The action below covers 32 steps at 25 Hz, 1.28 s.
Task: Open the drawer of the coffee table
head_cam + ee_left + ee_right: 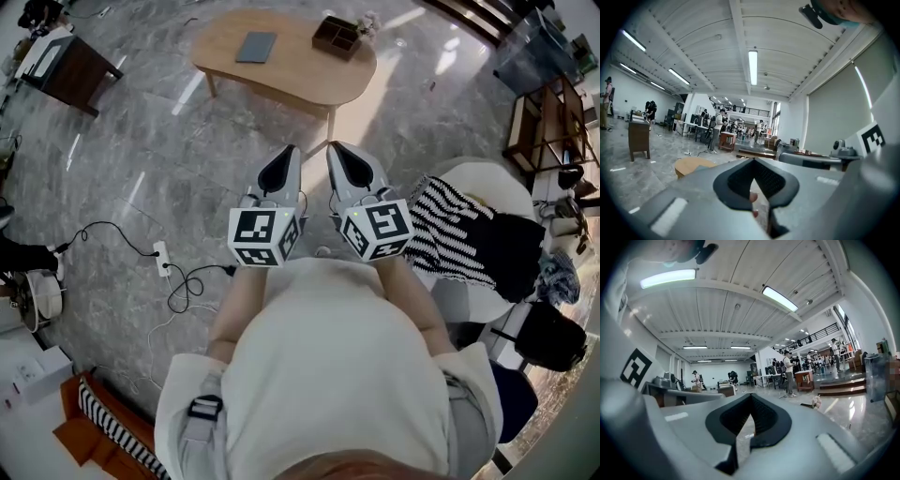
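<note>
The left tongs (291, 150) and right tongs (333, 148) are hovering side by side, both clenched on nothing, pointing toward the coffee table (291, 75), well apart from it.

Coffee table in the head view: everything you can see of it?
The coffee table has a rounded, bean-shaped top of light wood on slim wooden legs. It stands upright on the grey marble-look floor at the top of the head view. A flat grey pad and a dark compartment tray lie on it. No drawer shows.

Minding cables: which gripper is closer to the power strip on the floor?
Left. The power strip lies left of the left gripper; the right gripper is farther right.
</note>
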Each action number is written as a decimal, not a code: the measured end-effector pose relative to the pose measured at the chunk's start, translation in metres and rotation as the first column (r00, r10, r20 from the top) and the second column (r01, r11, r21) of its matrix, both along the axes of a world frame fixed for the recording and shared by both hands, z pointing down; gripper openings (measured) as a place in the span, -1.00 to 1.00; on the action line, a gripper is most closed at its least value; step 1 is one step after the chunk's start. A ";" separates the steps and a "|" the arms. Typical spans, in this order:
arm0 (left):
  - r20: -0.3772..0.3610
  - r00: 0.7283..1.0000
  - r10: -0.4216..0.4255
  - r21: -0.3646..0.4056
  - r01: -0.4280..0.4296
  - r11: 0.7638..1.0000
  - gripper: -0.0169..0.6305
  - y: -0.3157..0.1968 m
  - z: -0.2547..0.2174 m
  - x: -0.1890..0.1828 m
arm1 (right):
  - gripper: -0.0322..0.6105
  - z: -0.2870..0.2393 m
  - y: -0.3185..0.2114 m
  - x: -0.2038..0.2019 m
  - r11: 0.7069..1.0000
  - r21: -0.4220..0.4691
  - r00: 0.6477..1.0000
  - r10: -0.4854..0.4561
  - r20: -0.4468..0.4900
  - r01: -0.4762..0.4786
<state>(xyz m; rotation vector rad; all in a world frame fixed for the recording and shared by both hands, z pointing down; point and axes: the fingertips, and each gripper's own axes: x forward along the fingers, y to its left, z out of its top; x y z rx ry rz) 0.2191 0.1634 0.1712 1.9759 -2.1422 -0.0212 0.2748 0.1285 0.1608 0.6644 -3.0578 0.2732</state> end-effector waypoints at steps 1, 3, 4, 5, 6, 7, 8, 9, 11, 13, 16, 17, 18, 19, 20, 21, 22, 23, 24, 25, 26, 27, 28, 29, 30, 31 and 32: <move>-0.003 1.000 0.000 -0.002 0.000 1.000 -0.96 0.000 0.001 0.000 | -0.91 0.001 0.000 -0.001 1.000 -0.009 1.000 -0.003 0.003 0.003; -0.007 1.000 0.002 -0.006 -0.002 1.000 -0.96 0.001 0.002 -0.001 | -0.90 0.003 -0.001 -0.002 0.999 -0.032 1.000 -0.005 0.008 0.005; -0.007 1.000 0.004 -0.008 -0.004 1.000 -0.96 0.002 0.002 -0.003 | -0.90 0.004 -0.002 -0.004 0.999 -0.040 1.000 -0.005 0.009 0.005; -0.006 1.000 0.005 -0.011 -0.005 1.000 -0.96 0.003 0.003 -0.004 | -0.90 0.005 -0.002 -0.006 0.999 -0.043 1.000 -0.007 0.008 0.007; -0.004 1.000 0.005 -0.013 -0.005 1.000 -0.96 0.004 0.003 -0.007 | -0.90 0.007 -0.001 -0.009 0.999 -0.045 1.000 -0.010 0.006 0.011; -0.002 1.000 0.004 -0.014 -0.004 1.000 -0.96 0.004 0.003 -0.012 | -0.90 0.008 0.000 -0.013 0.999 -0.047 1.000 -0.016 0.005 0.016; -0.001 1.000 0.000 -0.015 0.000 1.000 -0.96 0.005 0.004 -0.017 | -0.90 0.009 0.000 -0.018 0.999 -0.049 1.000 -0.021 0.003 0.021; -0.001 1.000 -0.006 -0.015 0.006 1.000 -0.96 0.005 0.005 -0.024 | -0.90 0.011 -0.001 -0.023 0.998 -0.052 1.000 -0.025 0.000 0.025; -0.005 1.000 -0.016 -0.016 0.016 1.000 -0.96 0.003 0.006 -0.039 | -0.90 0.013 -0.003 -0.035 0.998 -0.059 1.000 -0.027 -0.005 0.027; -0.005 1.000 -0.017 -0.018 0.017 1.000 -0.96 0.001 0.008 -0.055 | -0.90 0.015 -0.008 -0.048 0.998 -0.067 1.000 -0.021 -0.004 0.021; 0.001 1.000 0.000 -0.018 0.000 1.000 -0.96 -0.005 0.010 -0.082 | -0.90 0.015 -0.016 -0.073 0.997 -0.073 1.000 -0.001 0.003 0.001; 0.001 1.000 0.006 -0.018 -0.006 1.000 -0.96 -0.008 0.010 -0.092 | -0.90 0.015 -0.020 -0.083 0.997 -0.072 1.000 0.006 0.004 -0.006; 0.000 1.000 0.013 -0.019 -0.013 1.000 -0.96 -0.011 0.011 -0.103 | -0.90 0.014 -0.023 -0.093 0.997 -0.072 1.000 0.014 0.003 -0.013; -0.001 1.000 0.020 -0.021 -0.020 1.000 -0.96 -0.015 0.012 -0.114 | -0.90 0.013 -0.027 -0.104 0.997 -0.071 1.000 0.021 0.002 -0.021; -0.001 1.000 0.027 -0.023 -0.027 0.999 -0.96 -0.018 0.012 -0.124 | -0.90 0.013 -0.030 -0.114 0.997 -0.071 1.000 0.029 0.001 -0.029; -0.002 0.999 0.035 -0.025 -0.035 0.999 -0.96 -0.022 0.013 -0.135 | -0.90 0.012 -0.034 -0.124 0.997 -0.070 0.999 0.038 -0.001 -0.038; -0.003 0.999 0.042 -0.026 -0.042 0.999 -0.96 -0.026 0.013 -0.146 | -0.90 0.012 -0.038 -0.134 0.997 -0.069 0.999 0.047 -0.004 -0.047; -0.003 0.999 0.048 -0.027 -0.048 0.998 -0.96 -0.030 0.013 -0.157 | -0.90 0.011 -0.042 -0.144 0.996 -0.067 0.998 0.056 -0.006 -0.056; -0.003 0.999 0.055 -0.029 -0.055 0.998 -0.96 -0.034 0.013 -0.169 | -0.90 0.009 -0.047 -0.155 0.996 -0.066 0.998 0.064 -0.008 -0.065; -0.003 0.998 0.061 -0.030 -0.061 0.998 -0.96 -0.039 0.012 -0.181 | -0.90 0.008 -0.052 -0.167 0.995 -0.065 0.997 0.073 -0.010 -0.074; -0.004 0.998 0.068 -0.032 -0.068 0.997 -0.96 -0.043 0.012 -0.193 | -0.90 0.007 -0.056 -0.178 0.994 -0.066 0.996 0.083 -0.011 -0.084; -0.006 0.997 0.076 -0.034 -0.077 0.996 -0.96 -0.048 0.012 -0.205 | -0.90 0.006 -0.061 -0.188 0.993 -0.067 0.995 0.095 -0.014 -0.096; -0.008 0.996 0.086 -0.036 -0.086 0.996 -0.96 -0.052 0.012 -0.217 | -0.90 0.005 -0.065 -0.198 0.992 -0.068 0.994 0.108 -0.017 -0.109; -0.009 0.995 0.097 -0.040 -0.097 0.994 -0.96 -0.056 0.011 -0.227 | -0.90 0.004 -0.069 -0.208 0.990 -0.068 0.992 0.122 -0.020 -0.123; -0.009 0.994 0.110 -0.044 -0.110 0.993 -0.96 -0.059 0.011 -0.238 | -0.90 0.004 -0.072 -0.218 0.988 -0.068 0.991 0.135 -0.024 -0.137; -0.009 0.992 0.123 -0.048 -0.124 0.991 -0.96 -0.063 0.010 -0.248 | -0.90 0.003 -0.074 -0.228 0.986 -0.067 0.989 0.148 -0.028 -0.150; -0.010 0.991 0.135 -0.051 -0.136 0.989 -0.96 -0.066 0.011 -0.259 | -0.90 0.003 -0.076 -0.237 0.985 -0.066 0.987 0.159 -0.032 -0.160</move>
